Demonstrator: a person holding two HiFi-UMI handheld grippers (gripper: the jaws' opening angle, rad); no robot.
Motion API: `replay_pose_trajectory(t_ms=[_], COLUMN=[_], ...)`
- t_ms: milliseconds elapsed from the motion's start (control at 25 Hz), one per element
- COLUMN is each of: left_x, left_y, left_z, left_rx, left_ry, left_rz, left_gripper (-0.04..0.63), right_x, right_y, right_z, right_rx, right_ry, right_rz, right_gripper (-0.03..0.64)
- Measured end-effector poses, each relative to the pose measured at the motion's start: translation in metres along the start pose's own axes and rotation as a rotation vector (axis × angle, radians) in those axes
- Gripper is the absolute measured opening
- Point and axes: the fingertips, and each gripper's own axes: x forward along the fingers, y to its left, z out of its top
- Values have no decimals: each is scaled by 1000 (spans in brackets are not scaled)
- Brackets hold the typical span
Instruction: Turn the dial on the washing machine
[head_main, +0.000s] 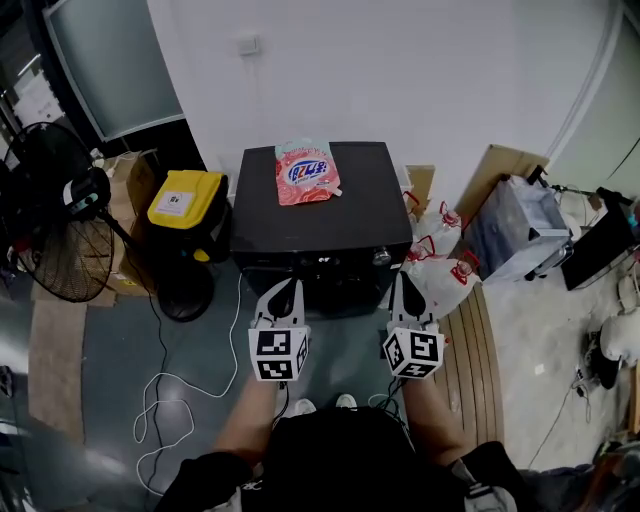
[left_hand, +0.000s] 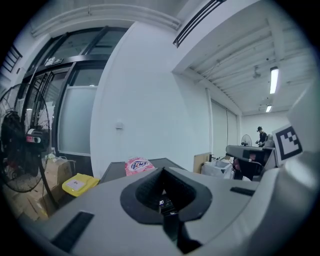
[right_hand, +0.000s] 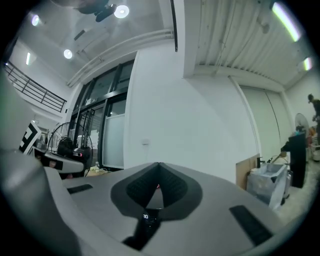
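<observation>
Washer (head_main: 322, 228); dial (head_main: 381, 257) at right end of its front panel; right gripper (head_main: 403, 281) near dial, jaws pressed together, empty; left gripper (head_main: 289, 289) likewise closed; best parted, squared around dial, then rolled.

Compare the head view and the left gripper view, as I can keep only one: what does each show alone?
Head view only: the dial on the front of the washing machine, and the person's shoes. Left gripper view only: ceiling lamps and a distant person. Both: the pink pouch on the machine's top, the yellow bag and the fan.
</observation>
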Motion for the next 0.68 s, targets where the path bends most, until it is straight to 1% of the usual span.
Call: replay_pose_trajectory(t_ms=[120,360,680], left_x=[-3,-4,-8], left_y=[3,0,2], left_z=[3,11,15], left_rx=[4,14,29], left_ry=[-9,-19,-42], left_rz=[-2,-9,-8], left_gripper=[12,12,12], right_x=[0,4,5], right_y=[2,11,19], right_z=[2,6,13], right_rx=[6,-13,21], right_ry=[-2,-9,-31], right_rz=[-7,20,28], right_gripper=[0,0,2])
